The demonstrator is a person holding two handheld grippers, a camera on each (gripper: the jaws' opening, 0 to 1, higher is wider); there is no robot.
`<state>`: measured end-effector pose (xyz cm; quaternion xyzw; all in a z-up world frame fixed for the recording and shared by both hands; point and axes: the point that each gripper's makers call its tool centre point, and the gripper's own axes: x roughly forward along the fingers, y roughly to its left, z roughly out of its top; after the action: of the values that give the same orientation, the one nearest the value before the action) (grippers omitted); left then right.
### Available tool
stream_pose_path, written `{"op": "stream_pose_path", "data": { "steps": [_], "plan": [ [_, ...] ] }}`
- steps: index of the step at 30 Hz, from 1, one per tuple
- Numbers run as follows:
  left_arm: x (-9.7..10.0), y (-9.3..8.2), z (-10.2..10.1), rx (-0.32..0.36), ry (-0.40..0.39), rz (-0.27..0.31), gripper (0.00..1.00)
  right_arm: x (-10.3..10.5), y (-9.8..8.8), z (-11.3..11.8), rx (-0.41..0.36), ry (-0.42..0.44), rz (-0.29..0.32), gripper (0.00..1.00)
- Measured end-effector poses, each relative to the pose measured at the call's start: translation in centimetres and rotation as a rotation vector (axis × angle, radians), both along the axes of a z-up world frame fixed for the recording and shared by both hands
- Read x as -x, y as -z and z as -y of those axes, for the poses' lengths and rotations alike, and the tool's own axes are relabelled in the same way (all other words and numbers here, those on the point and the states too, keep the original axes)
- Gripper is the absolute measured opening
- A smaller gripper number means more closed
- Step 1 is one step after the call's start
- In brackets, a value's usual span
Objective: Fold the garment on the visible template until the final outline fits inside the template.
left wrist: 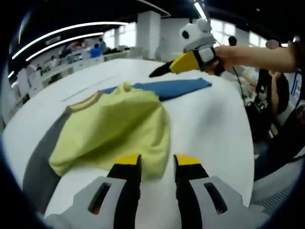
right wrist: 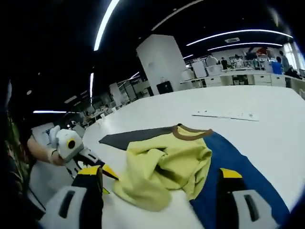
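A crumpled yellow garment (left wrist: 119,126) with a brown collar (right wrist: 190,132) lies on the white table (left wrist: 205,129). A flat blue template (left wrist: 178,88) sticks out from under it on one side, and a grey strip (left wrist: 40,160) on the other. In the left gripper view my left gripper (left wrist: 157,164) is open just short of the garment's near edge, with nothing between its jaws. My right gripper (left wrist: 159,71) hovers above the blue template, held by a hand (left wrist: 228,55). In the right gripper view my right gripper (right wrist: 160,179) is wide open over the garment (right wrist: 164,167), and the left gripper (right wrist: 78,152) comes in low from the left.
A thin white strip of paper (right wrist: 226,114) lies on the table beyond the garment. Desks, a white pillar (right wrist: 162,62) and people stand in the background. A seated person (left wrist: 276,105) is close to the table's right edge.
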<state>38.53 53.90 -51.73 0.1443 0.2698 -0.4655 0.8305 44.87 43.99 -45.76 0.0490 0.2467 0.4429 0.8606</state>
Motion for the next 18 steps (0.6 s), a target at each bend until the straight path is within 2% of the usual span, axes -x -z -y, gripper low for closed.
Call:
{"op": "stream_pose_path", "data": {
  "steps": [4, 6, 8, 11, 18],
  "plan": [
    [0.0, 0.2, -0.1, -0.024, 0.018, 0.016, 0.23, 1.4, 0.1, 0.6, 0.025, -0.03, 0.017, 1.0],
    [0.1, 0.5, -0.1, -0.052, 0.042, 0.036, 0.23, 2.0, 0.2, 0.9, 0.038, -0.032, 0.003, 1.0],
    [0.1, 0.6, -0.1, -0.066, 0.053, 0.043, 0.22, 2.4, 0.1, 1.0, 0.023, -0.027, 0.0, 1.0],
    [0.0, 0.8, 0.0, -0.112, 0.091, 0.086, 0.21, 2.7, 0.1, 1.5, -0.009, 0.003, -0.019, 1.0],
    [-0.3, 1.3, 0.3, -0.13, 0.109, 0.095, 0.17, 3.2, 0.3, 2.3, -0.032, 0.05, -0.033, 0.97]
  ]
}}
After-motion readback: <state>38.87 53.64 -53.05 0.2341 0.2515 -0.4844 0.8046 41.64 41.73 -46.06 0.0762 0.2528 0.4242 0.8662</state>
